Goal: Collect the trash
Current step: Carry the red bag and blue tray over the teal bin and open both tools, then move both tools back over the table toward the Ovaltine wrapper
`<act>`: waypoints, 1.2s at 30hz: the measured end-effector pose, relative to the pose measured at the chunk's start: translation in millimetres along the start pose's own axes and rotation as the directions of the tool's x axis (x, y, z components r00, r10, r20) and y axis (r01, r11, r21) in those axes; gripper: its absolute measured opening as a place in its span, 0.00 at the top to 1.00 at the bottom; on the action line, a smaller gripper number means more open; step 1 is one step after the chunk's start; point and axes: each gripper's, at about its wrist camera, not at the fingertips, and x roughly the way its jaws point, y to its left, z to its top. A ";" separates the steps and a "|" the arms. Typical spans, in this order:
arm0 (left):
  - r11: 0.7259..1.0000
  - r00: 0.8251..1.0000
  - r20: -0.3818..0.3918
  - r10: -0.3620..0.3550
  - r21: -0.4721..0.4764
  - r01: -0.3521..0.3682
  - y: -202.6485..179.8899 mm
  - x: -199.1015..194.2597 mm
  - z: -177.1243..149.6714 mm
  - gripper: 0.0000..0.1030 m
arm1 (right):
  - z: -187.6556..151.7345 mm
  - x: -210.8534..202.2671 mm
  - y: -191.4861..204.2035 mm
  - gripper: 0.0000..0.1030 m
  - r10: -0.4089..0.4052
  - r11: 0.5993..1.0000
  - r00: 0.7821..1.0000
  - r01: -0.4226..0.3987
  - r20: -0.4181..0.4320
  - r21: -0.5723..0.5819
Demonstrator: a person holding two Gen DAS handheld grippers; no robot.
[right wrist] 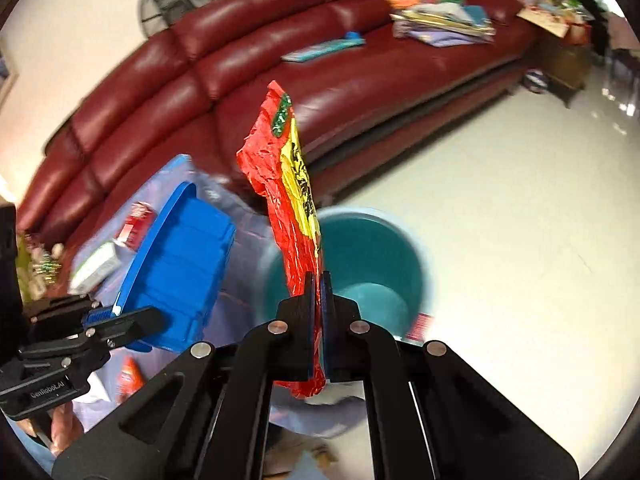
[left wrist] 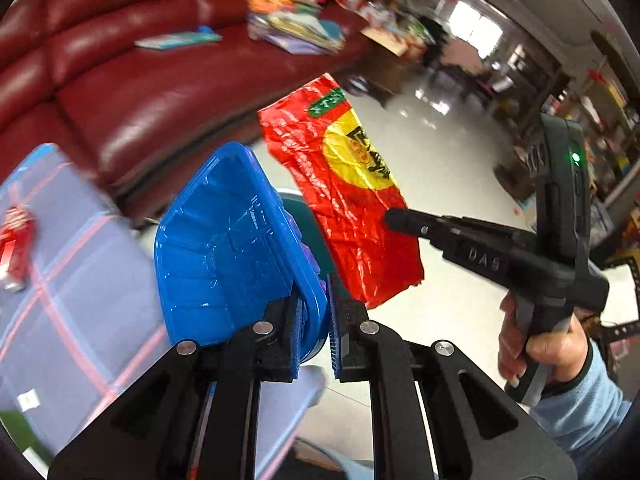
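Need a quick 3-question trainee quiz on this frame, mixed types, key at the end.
1. True or false: the left gripper is shut on the blue plastic tray.
2. What does the right gripper hold?
A) a white box
B) a red snack wrapper
C) nothing
3. Fill in: beyond the right gripper's fingers, on the floor, stands a teal ____.

Key: 1 true; 2 B; 3 bin

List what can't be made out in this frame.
- Teal bin: near side hidden by the red wrapper and right gripper, right wrist view.
- Small boxes on the table: motion-blurred, labels unreadable.
- Blue tray: lower end hidden behind the left gripper, left wrist view.
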 end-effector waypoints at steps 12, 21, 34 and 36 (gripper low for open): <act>0.999 0.993 -0.114 -0.003 -0.045 -0.002 7.9 102.4 25.4 0.53 | -16.8 33.1 -55.1 0.97 -0.075 0.995 0.991 0.081 -0.109 0.055; 0.995 0.991 -0.129 0.031 -0.091 -0.043 32.3 98.6 18.0 0.45 | -11.1 71.6 -50.8 0.97 -0.059 0.997 0.981 0.067 -0.185 0.040; 0.989 0.996 -0.037 0.078 -0.123 -0.082 48.2 48.9 1.9 0.14 | -8.9 95.9 -32.0 0.32 -0.031 0.999 0.975 0.040 -0.220 0.033; 0.988 0.996 -0.033 0.077 -0.135 -0.081 51.4 43.8 -1.6 0.13 | -9.2 90.8 -33.3 0.28 -0.048 0.998 0.978 0.057 -0.204 0.037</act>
